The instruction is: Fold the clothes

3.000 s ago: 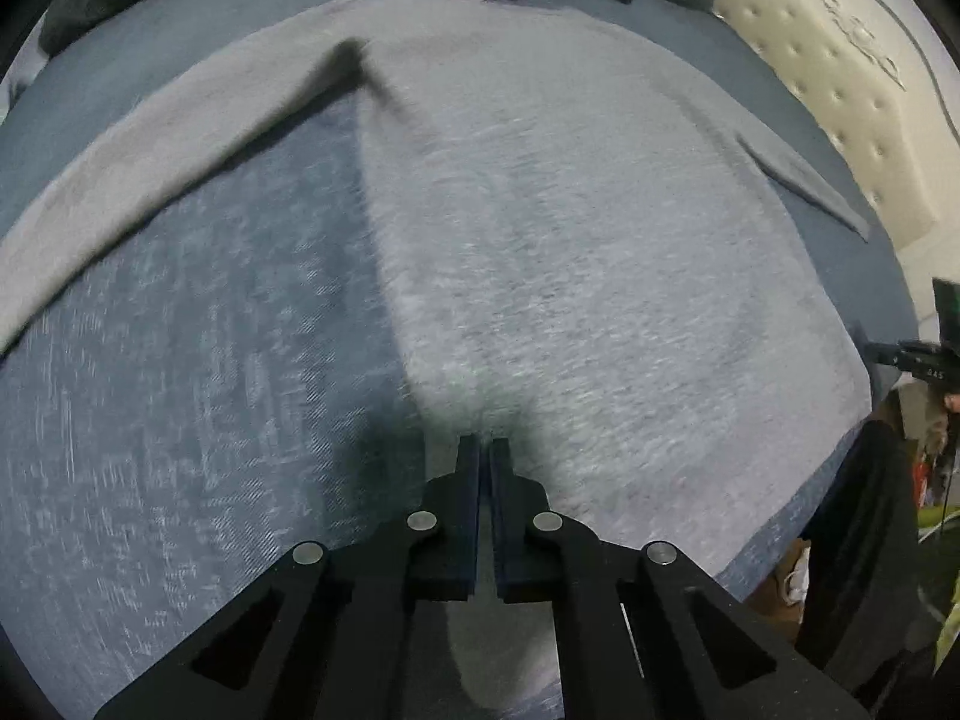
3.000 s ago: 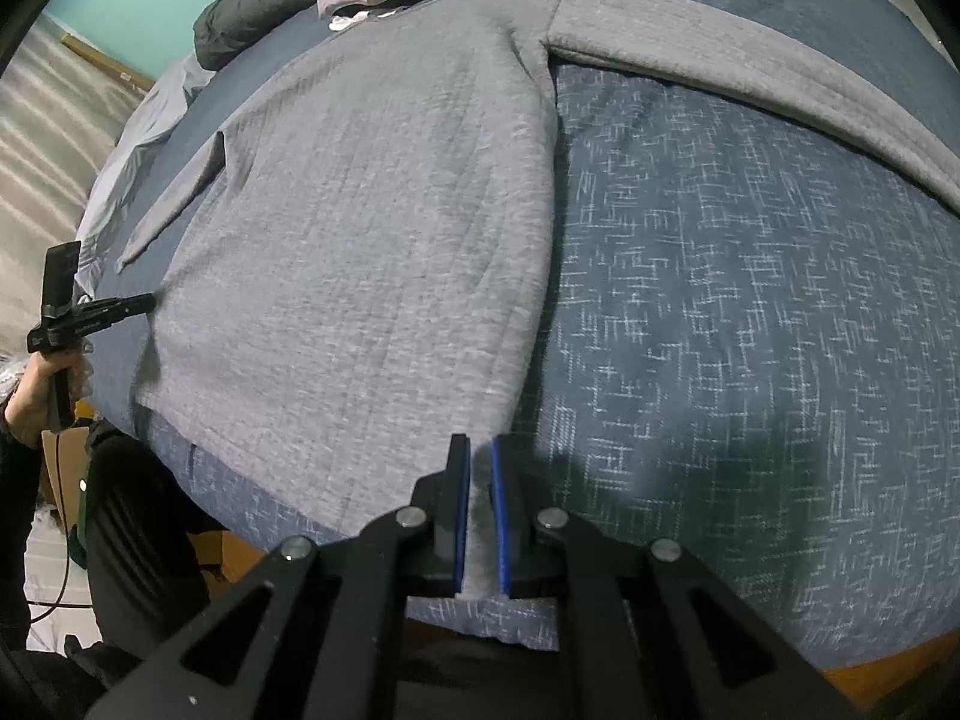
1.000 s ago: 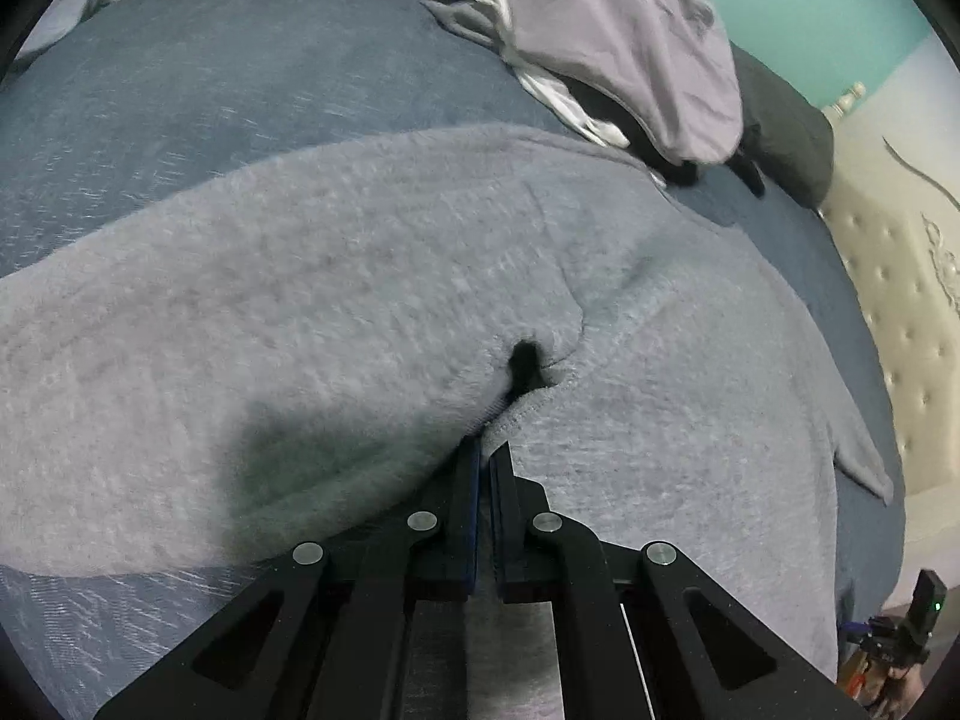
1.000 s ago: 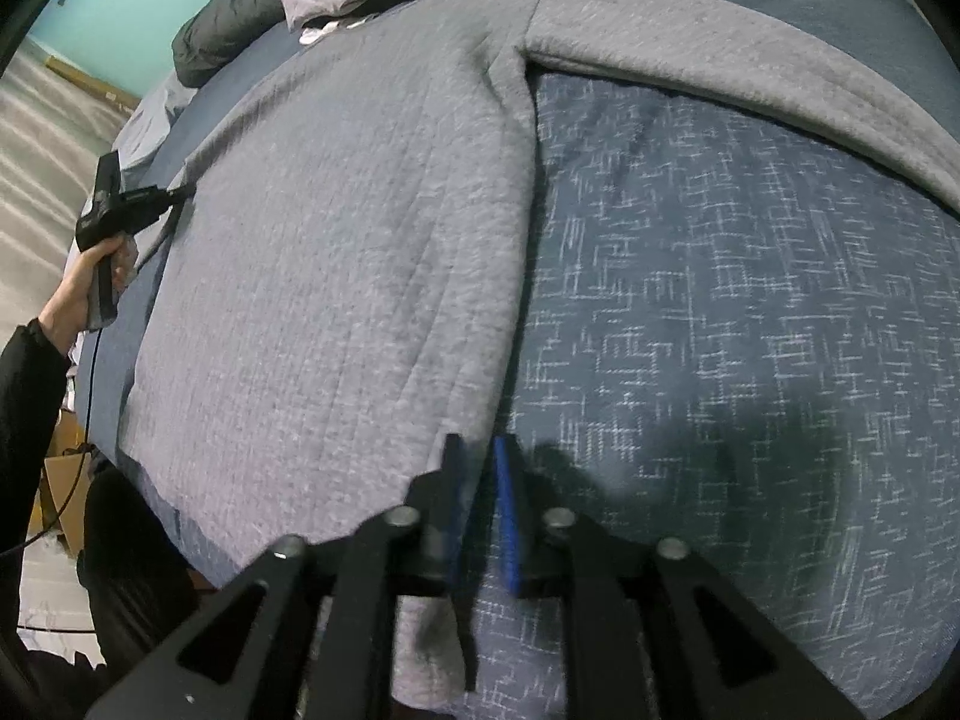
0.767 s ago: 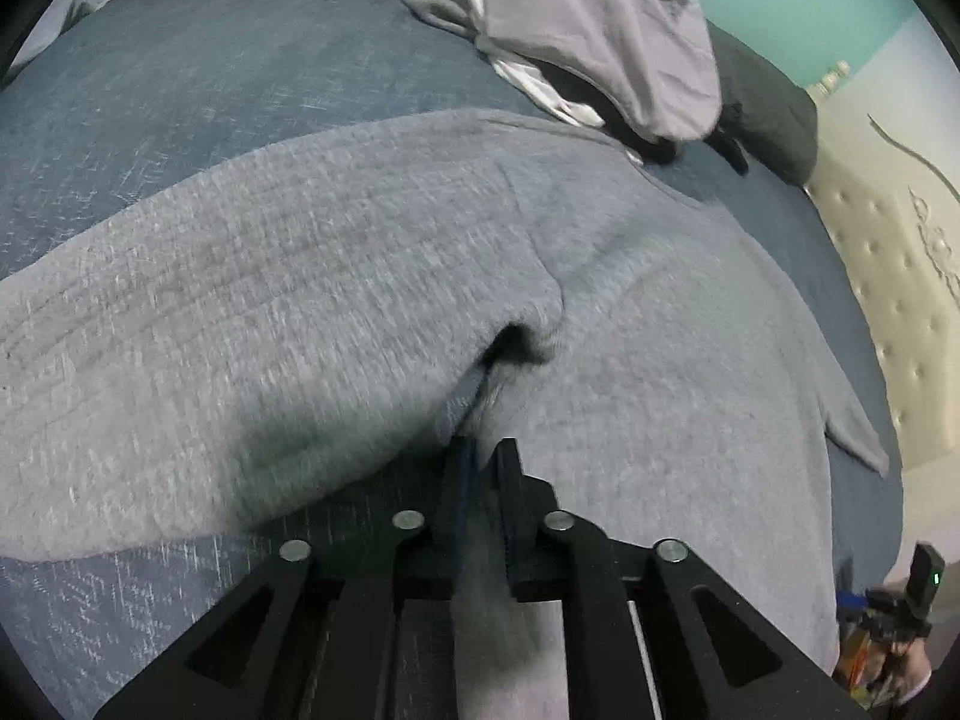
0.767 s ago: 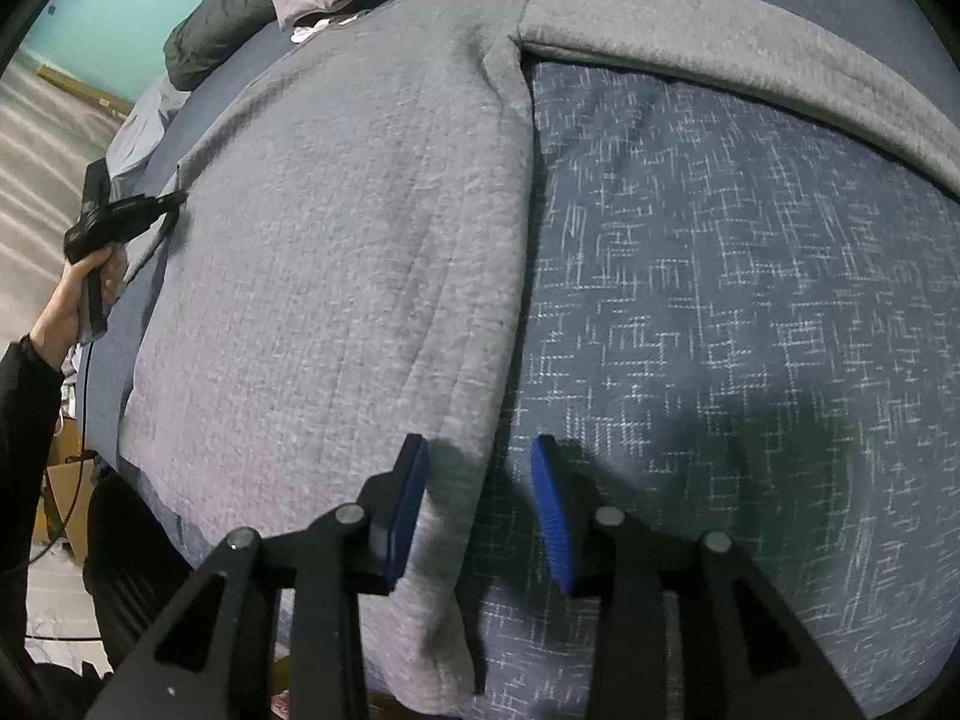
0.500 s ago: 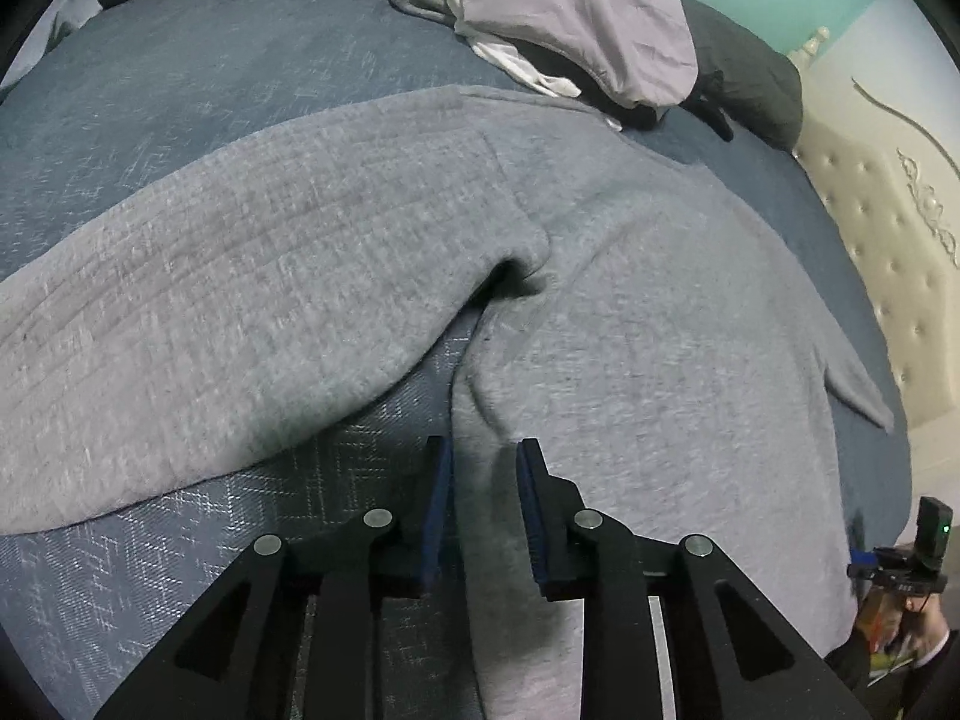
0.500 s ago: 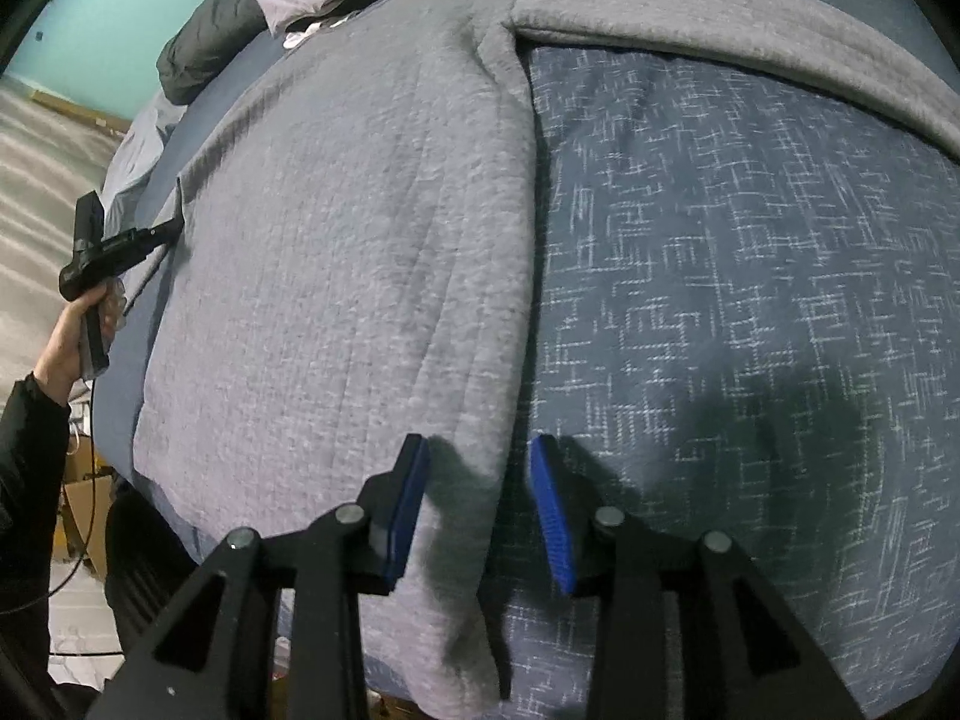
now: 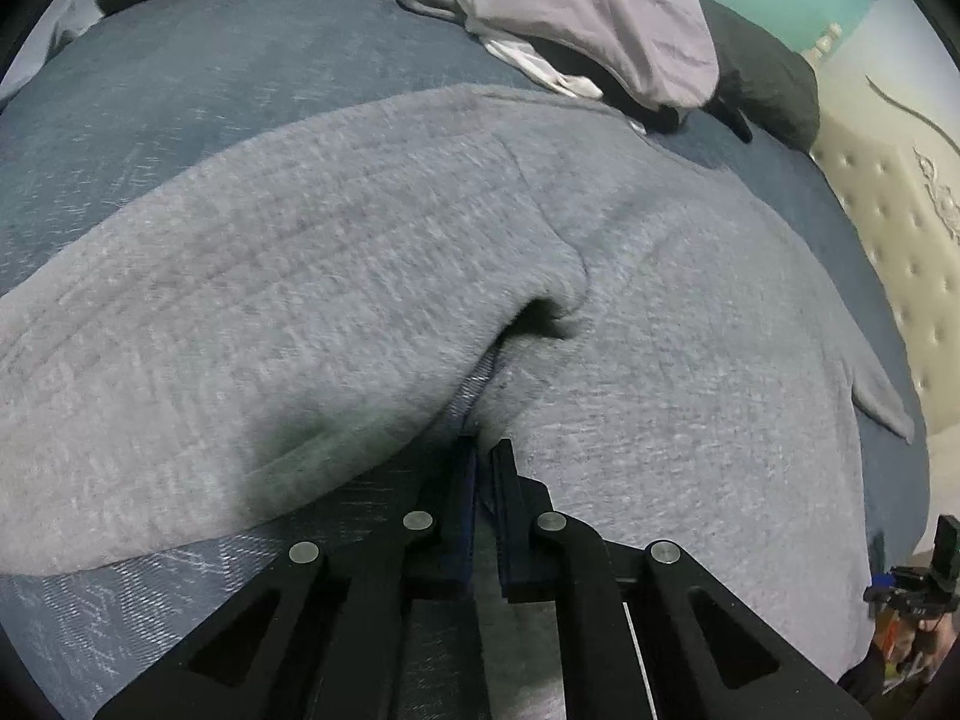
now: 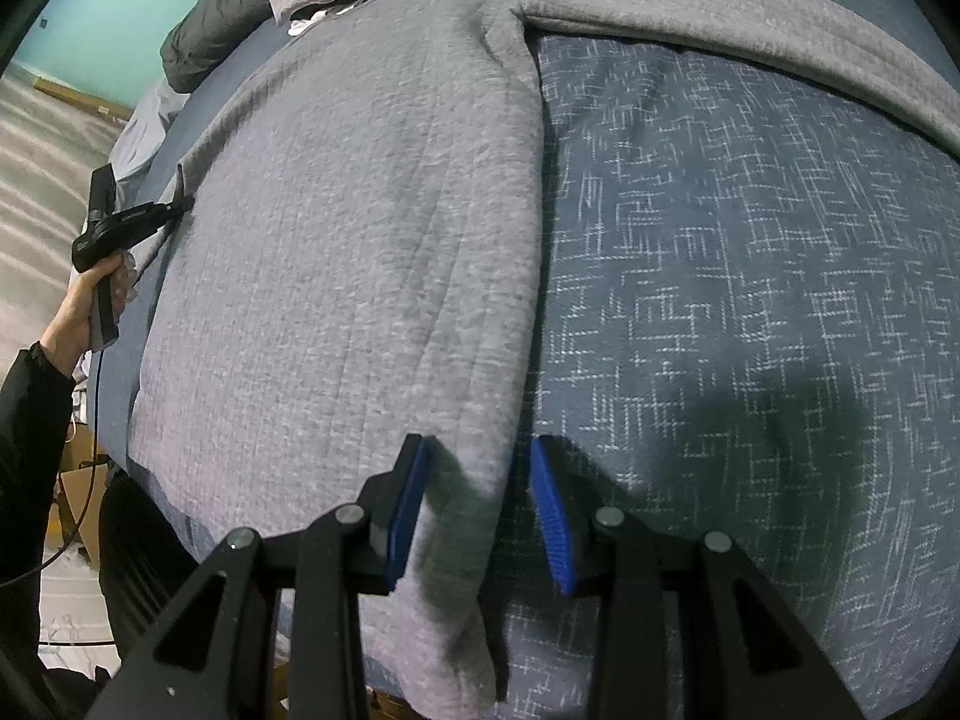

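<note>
A grey sweater point(image 9: 630, 330) lies spread flat on a blue bed cover point(image 9: 210, 60). Its sleeve point(image 9: 240, 330) stretches away to the left. My left gripper point(image 9: 485, 462) sits just below the armpit, shut on the sweater's side edge. In the right wrist view the same sweater point(image 10: 360, 240) fills the left half, and the left gripper point(image 10: 180, 202) pinches its far side edge. My right gripper point(image 10: 477, 480) is open and straddles the near side edge by the hem, with cloth between the blue pads point(image 10: 408, 510). The other sleeve point(image 10: 750, 18) runs off to the right.
A pile of pale lilac and white clothes point(image 9: 600, 18) and a dark garment point(image 9: 768, 90) lie at the far end of the bed. A tufted cream headboard point(image 9: 888, 228) stands on the right. A hand point(image 10: 96, 288) in a black sleeve holds the left gripper. The bed edge runs under the hem.
The left gripper, open half a second ago, has shut on the sweater's side edge near the armpit. The right gripper opened about a second ago and has stayed open over the side edge.
</note>
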Available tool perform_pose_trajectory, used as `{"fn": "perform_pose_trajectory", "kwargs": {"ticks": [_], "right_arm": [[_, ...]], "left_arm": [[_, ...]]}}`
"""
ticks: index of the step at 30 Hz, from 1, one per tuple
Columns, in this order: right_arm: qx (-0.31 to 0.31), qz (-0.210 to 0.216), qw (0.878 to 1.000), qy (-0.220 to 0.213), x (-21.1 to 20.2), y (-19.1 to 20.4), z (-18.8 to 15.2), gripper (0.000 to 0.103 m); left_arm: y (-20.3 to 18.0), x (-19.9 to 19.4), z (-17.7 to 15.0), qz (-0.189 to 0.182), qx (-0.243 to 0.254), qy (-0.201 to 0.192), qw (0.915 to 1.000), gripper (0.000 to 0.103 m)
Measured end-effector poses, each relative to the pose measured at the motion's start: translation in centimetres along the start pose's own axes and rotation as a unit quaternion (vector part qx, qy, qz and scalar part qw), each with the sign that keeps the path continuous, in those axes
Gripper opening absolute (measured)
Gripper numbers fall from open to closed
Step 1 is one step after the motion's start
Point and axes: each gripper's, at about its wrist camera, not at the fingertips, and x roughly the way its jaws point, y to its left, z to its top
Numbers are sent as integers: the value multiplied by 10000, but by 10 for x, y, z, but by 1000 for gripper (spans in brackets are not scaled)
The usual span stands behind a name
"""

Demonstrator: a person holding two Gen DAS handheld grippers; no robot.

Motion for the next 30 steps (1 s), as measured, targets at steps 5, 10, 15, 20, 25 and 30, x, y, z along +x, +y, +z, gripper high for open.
{"fn": "perform_pose_trajectory", "kwargs": {"ticks": [5,10,15,20,25,30], "right_arm": [[-47,48,10000,-65,-10,0,-2,36],[-58,54,9999,-95,-15,-2,-7,36],[-38,45,9999,-91,-17,-2,-11,36],[9,33,10000,-44,-16,-1,-14,36],[96,84,9999,-65,-22,-3,-19,36],[88,103,9999,-19,-31,-3,-30,36]], "left_arm": [[12,-18,-6,-173,-353,-115,9992,7],[8,-24,-22,-388,-84,154,9991,28],[10,-11,-30,-467,-158,335,9982,30],[13,-8,-37,-336,-174,388,9985,4],[10,-39,-47,-265,-68,372,9989,6],[11,-70,-72,-312,75,572,9978,22]]}}
